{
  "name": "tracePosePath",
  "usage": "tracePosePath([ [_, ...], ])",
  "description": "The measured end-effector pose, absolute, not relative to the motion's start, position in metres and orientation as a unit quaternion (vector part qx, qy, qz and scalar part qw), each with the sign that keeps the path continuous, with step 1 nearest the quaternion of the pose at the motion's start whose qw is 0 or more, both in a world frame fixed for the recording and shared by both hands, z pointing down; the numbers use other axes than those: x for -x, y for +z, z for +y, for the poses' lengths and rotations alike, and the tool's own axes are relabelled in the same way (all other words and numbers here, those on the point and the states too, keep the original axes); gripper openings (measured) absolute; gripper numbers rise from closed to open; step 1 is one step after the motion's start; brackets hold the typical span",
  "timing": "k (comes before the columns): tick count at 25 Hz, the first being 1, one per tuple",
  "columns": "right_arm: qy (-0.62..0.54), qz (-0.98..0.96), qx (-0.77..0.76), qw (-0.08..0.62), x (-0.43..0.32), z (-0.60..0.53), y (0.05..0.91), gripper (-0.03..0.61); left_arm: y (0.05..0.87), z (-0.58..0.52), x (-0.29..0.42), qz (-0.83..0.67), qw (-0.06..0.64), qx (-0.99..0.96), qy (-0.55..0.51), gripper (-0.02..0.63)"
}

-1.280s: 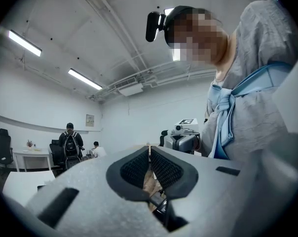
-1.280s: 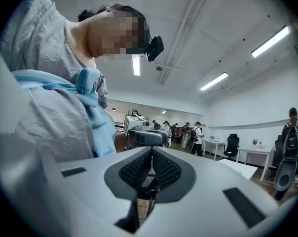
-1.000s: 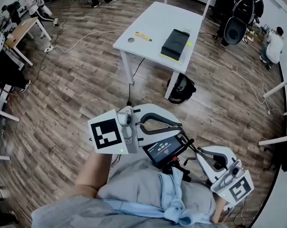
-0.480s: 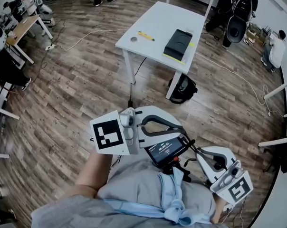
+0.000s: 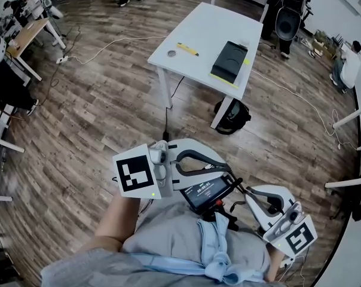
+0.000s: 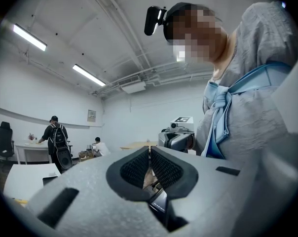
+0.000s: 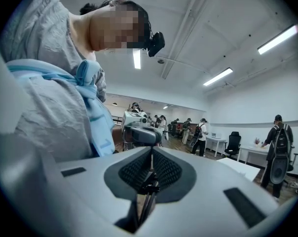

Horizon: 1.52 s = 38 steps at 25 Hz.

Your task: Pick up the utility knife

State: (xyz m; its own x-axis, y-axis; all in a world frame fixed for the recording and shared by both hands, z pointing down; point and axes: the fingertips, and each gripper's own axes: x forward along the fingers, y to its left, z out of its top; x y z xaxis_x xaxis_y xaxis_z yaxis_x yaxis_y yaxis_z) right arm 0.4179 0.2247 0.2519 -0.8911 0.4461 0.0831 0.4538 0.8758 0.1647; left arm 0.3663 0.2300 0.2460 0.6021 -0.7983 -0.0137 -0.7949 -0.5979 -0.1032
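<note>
The yellow utility knife (image 5: 186, 48) lies on a white table (image 5: 198, 26) far ahead in the head view, beside a small round object (image 5: 171, 53) and a black case (image 5: 228, 61). Both grippers are held close to the person's chest, far from the table. My left gripper (image 5: 227, 171) points right with its marker cube at the left; its pads (image 6: 139, 166) meet with nothing between them. My right gripper (image 5: 250, 194) points left toward it, and its pads (image 7: 165, 171) are also pressed together, empty. The knife does not show clearly in either gripper view.
A black backpack (image 5: 232, 113) sits on the wooden floor under the table's near edge. Cables (image 5: 109, 43) run across the floor. Desks (image 5: 28, 34) and people stand at the left and back. A small screen (image 5: 207, 191) hangs at the person's chest between the grippers.
The table with the knife has slid lower and slightly right in the head view, so it is nearer. Both grippers keep their pose against the chest, still shut.
</note>
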Motion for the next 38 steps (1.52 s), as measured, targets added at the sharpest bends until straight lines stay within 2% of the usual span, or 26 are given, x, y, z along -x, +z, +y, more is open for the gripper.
tracePosePath([
  [16,-0.114,-0.958,0.263,0.029,-0.251,0.245,0.250,0.029,0.251,0.250,-0.209,0.467,0.045,0.883,-0.009,0.018],
  [22,-0.105,-0.960,0.258,0.034,-0.213,0.245,0.257,0.029,0.264,0.254,-0.172,0.463,0.032,0.886,-0.006,0.018],
  [34,-0.090,-0.958,0.266,0.053,-0.145,0.186,0.272,0.029,0.277,0.200,-0.104,0.460,0.009,0.888,0.001,0.018],
  [38,-0.084,-0.956,0.278,0.036,-0.108,0.151,0.266,0.029,0.275,0.169,-0.071,0.463,-0.001,0.886,-0.017,0.018],
])
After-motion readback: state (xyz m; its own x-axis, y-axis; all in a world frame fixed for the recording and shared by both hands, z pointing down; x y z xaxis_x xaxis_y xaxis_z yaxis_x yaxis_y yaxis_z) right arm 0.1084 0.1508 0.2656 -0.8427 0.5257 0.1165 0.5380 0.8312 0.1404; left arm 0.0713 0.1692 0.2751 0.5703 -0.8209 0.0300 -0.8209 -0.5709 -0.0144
